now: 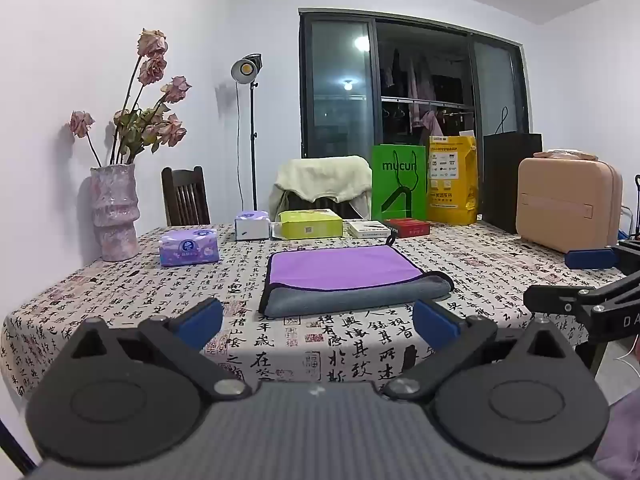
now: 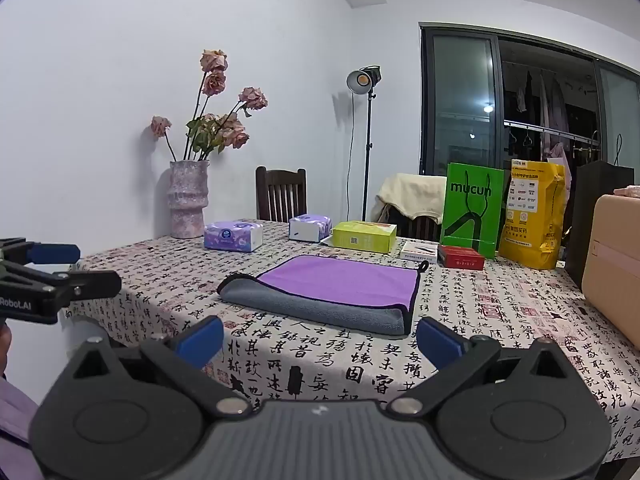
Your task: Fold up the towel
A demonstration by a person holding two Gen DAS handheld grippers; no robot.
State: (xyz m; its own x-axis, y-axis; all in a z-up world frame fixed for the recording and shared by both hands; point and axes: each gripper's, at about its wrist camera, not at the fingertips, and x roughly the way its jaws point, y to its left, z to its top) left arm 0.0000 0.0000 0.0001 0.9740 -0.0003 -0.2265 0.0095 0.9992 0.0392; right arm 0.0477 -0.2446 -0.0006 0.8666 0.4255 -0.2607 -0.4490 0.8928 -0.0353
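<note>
Left wrist view: we're looking at the towel, purple over grey, folded and lying flat on the calligraphy tablecloth, just ahead of our left gripper, whose blue pads are standing spread wide with nothing between them. Our right gripper is hovering likewise, wide apart and gripping nothing, the towel just beyond its tips. We're reading "mucun" on the green bag behind, and "Robot.AI" on the left gripper's body at the right view's edge. A yellow bag is carrying print too small to read.
</note>
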